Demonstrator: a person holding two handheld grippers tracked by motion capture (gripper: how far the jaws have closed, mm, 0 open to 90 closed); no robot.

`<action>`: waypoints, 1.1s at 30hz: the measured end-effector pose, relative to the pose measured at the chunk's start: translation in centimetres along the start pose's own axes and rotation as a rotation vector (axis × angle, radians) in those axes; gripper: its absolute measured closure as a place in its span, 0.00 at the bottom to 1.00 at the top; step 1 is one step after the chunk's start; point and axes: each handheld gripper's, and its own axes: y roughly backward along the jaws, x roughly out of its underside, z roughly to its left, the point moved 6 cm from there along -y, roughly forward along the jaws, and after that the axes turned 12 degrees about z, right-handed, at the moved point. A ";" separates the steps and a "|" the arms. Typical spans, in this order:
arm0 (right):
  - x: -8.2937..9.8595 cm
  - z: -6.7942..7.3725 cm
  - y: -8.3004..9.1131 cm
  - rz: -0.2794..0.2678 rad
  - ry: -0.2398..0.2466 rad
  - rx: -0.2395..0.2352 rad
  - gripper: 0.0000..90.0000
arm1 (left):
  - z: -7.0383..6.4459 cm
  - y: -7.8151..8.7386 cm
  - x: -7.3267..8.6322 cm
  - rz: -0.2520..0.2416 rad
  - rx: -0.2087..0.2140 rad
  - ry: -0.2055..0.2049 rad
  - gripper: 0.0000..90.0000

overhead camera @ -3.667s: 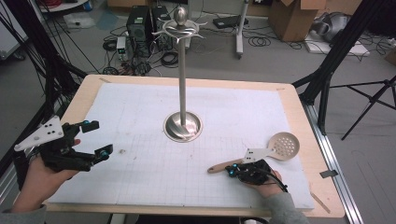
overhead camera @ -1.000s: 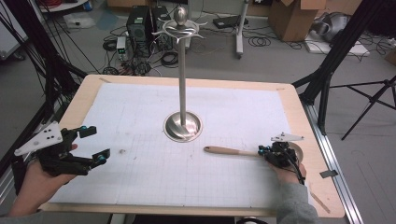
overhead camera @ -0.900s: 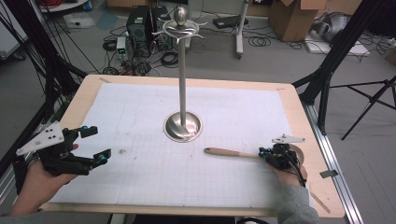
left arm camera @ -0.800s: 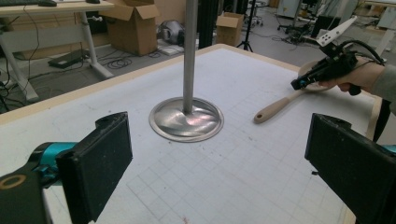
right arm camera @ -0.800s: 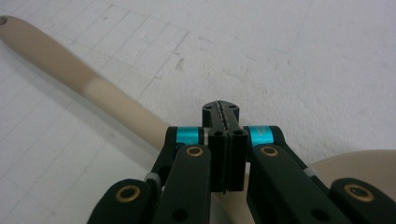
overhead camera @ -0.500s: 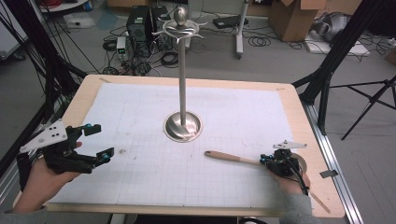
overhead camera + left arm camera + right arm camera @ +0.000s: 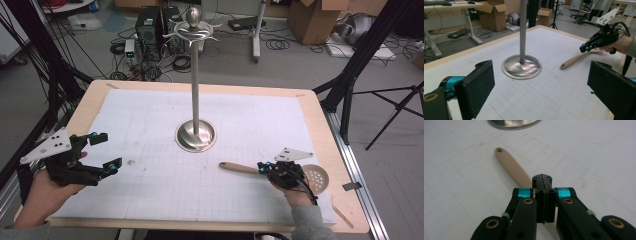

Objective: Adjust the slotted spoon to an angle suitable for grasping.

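At table's right front, skimmer lies flat on the mat, wood handle pointing toward stand, perforated metal head near the edge. R gripper has jaws pressed together on the handle, approx. mid-length. L gripper hovers spread, empty, well apart. Judged light and stiff; smooth handle may rotate in a narrow pinch, head-heavy. Rec. grip nearer the head for balance; hanging hole at handle end left free.

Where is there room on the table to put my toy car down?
The white mat is bare behind the stand base and between it and the left tool. It is crowded front right, around the right tool and skimmer spoon.
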 end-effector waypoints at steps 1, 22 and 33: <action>-0.3 0.5 -0.4 -0.002 0.030 -0.018 1.00 | 0.0 0.0 0.0 0.001 -0.001 -0.001 0.09; -2.2 1.7 -5.2 0.077 0.114 -0.069 1.00 | 0.1 1.1 0.8 0.008 -0.031 0.011 0.09; -2.8 0.7 -5.9 0.066 0.077 -0.059 1.00 | 0.3 2.0 1.3 0.011 -0.047 0.019 0.09</action>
